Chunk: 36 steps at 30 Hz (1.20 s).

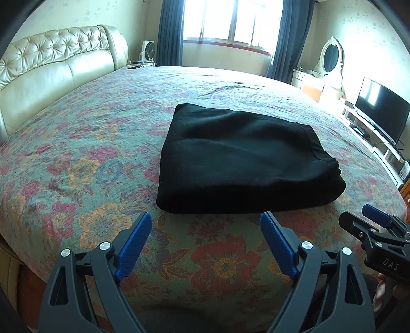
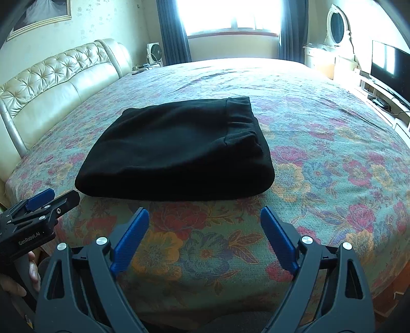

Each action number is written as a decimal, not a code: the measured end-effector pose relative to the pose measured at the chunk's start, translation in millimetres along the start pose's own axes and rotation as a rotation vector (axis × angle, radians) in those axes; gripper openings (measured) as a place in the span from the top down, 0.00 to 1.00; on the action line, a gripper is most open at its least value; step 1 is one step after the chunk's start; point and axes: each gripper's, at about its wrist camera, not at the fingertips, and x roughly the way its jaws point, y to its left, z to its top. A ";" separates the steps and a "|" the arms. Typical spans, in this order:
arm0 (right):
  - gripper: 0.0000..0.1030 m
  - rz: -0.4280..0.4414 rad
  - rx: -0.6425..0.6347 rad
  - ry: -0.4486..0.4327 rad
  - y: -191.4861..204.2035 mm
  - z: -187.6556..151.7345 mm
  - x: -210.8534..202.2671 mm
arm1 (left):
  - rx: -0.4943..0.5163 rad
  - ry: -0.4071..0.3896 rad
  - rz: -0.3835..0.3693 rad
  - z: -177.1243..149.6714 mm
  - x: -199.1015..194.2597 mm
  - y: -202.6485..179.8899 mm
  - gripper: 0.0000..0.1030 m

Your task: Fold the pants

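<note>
— Nearest item, left wrist view?
— Left gripper (image 1: 206, 225): blue pads (image 1: 134, 244) spread wide, nothing between them. It hung over the near edge of the bed (image 1: 77, 143), short of the pants (image 1: 241, 158).

— Right wrist view?
— Right gripper (image 2: 205, 221): pads (image 2: 278, 243) equally wide apart, nothing held. It was also over the near edge, apart from the cloth.

— Did each show in the other's view?
— Yes. The right gripper (image 1: 369, 217) sat at the lower right of the left view; the left gripper (image 2: 51, 197) sat at the lower left of the right view, close to the near left corner of the pants (image 2: 176, 151). How far open either one stood could not be told from those side views.

— The pants?
— Black, folded into a thick rectangular stack, flat on the floral cover, nearer the front of the bed than the far side. Near edge was a rounded fold. The waistband (image 2: 239, 115) lay along the right side, layers showing at that edge.

— Open room?
— Bare cover lay on all four sides of the stack: a narrow strip between the fold and the grippers, wide stretches to left, right and beyond.

— Surroundings?
— Headboard (image 1: 51, 66) along the left edge; window (image 1: 230, 20) with dark curtains (image 1: 169, 30) past the far edge; TV (image 1: 381, 110) and mirror (image 1: 330, 55) on the right wall.
</note>
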 end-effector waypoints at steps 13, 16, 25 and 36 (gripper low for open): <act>0.14 0.001 -0.004 0.008 2.2 -0.9 2.4 | -0.031 0.017 0.025 -0.1 4.5 7.6 0.17; 0.14 0.001 -0.006 0.008 2.5 -1.4 2.4 | -0.011 0.023 0.013 -0.1 5.5 4.2 0.17; 0.14 0.008 -0.018 0.004 4.8 -1.7 1.2 | 0.034 0.009 0.054 1.0 4.1 -5.6 0.17; 0.14 0.016 -0.018 0.004 4.3 -1.6 0.8 | 0.045 -0.034 0.017 7.4 -0.5 -7.7 0.17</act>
